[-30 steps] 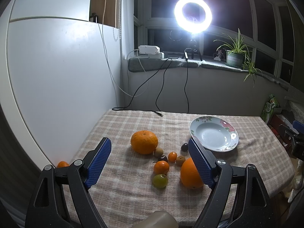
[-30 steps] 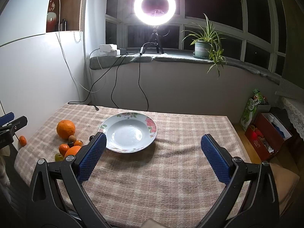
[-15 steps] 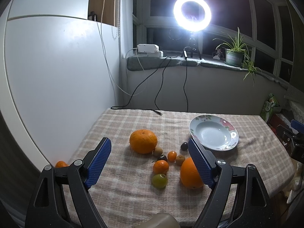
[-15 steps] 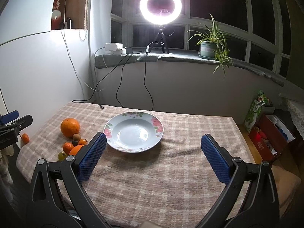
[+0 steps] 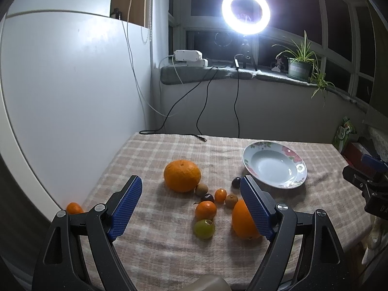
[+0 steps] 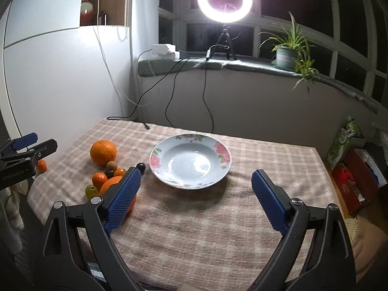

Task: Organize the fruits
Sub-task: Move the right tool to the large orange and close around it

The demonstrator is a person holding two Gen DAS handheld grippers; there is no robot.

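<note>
Since the earlier pictures, my right gripper (image 6: 195, 202) had drifted a little toward the fruit side, so the plate (image 6: 155, 156) sat more in the middle of its view and my left gripper (image 5: 190, 208) showed larger at its left edge; the fruits and the plate themselves had not moved. Both tools were above the near edge of the table (image 6: 218, 242) with its checked cloth; the left one had its jaws wide apart with nothing between the pads; the right one was also wide but its jaws were closing a little, and only bare cloth lay between them. Nearest to me lay a green grape-like fruit (image 5: 204, 228) and a big orange (image 5: 242, 223), half hidden behind one blue pad of the left tool; just behind them sat a small tangerine (image 5: 205, 210), then several small fruits close together, some orange, some brown, some dark; behind these was the large mandarin (image 5: 182, 175). One more small orange fruit (image 5: 74, 208) lay apart at the left edge of the table. Beside the group stood the flowered plate, with nothing in it; farther, on the windowsill, the ring light (image 5: 246, 11) was shining and a potted plant (image 5: 299, 66) stood.
</note>
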